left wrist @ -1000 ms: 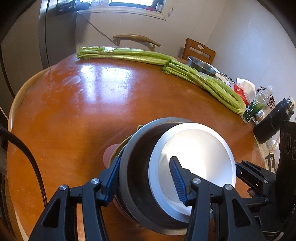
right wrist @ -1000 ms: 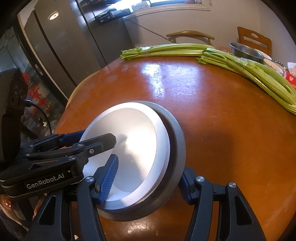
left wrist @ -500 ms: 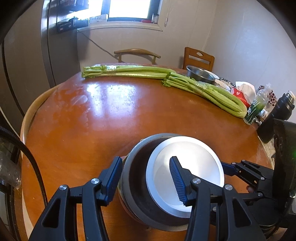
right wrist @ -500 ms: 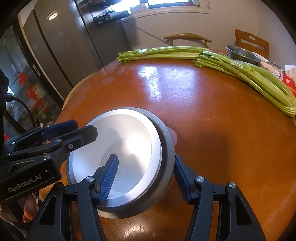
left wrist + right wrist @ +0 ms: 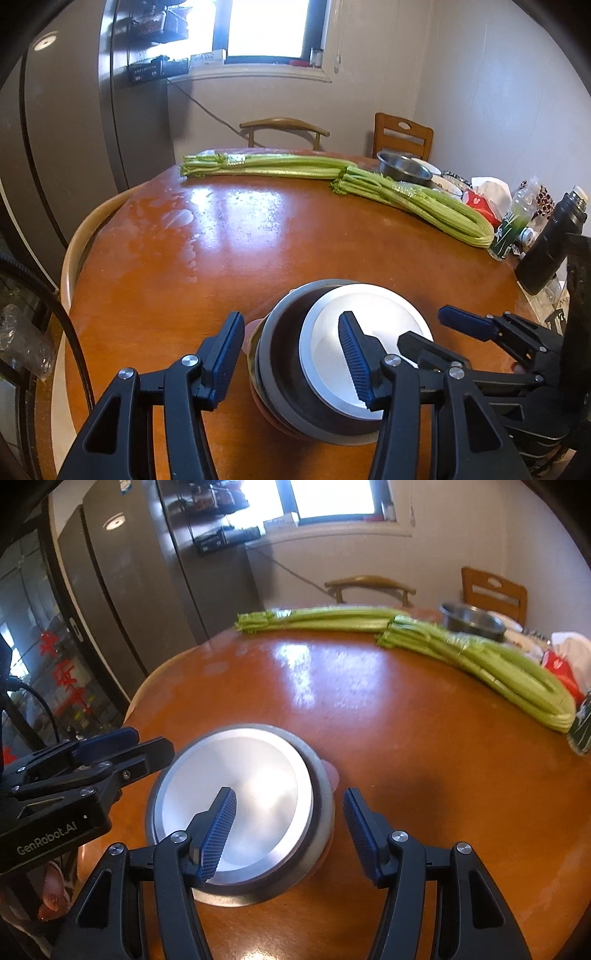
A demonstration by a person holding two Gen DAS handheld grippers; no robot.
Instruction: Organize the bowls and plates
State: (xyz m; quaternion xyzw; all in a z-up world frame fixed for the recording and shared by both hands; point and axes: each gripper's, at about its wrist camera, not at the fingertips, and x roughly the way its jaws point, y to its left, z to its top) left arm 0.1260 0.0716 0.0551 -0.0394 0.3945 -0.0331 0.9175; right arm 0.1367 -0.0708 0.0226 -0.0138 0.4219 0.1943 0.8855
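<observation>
A white bowl [image 5: 384, 314] [image 5: 258, 775] sits nested in a dark grey bowl [image 5: 280, 354] [image 5: 327, 805], off-centre toward its right in the left wrist view. Beneath them a pink bowl [image 5: 333, 772] peeks out, all stacked on the round wooden table [image 5: 221, 258]. My left gripper [image 5: 291, 332] hovers open above the stack's left rim, touching nothing. My right gripper [image 5: 290, 812] also stands open above the stack, one finger over the white bowl and one past the grey rim. Each gripper shows in the other's view: the right gripper [image 5: 428, 328] and the left gripper [image 5: 144, 742].
Two long celery bunches [image 5: 266, 166] [image 5: 424, 201] lie across the far side of the table. A steel bowl [image 5: 404, 168], a green bottle [image 5: 511, 229], a black flask [image 5: 550, 251] and packets crowd the right edge. Chairs [image 5: 284, 127] stand behind; a fridge [image 5: 110, 590] is at left.
Both grippers have risen and drawn back from the bowl stack, which now looks smaller and lower in both views. The stack stays on the table. Jaw widths look unchanged.
</observation>
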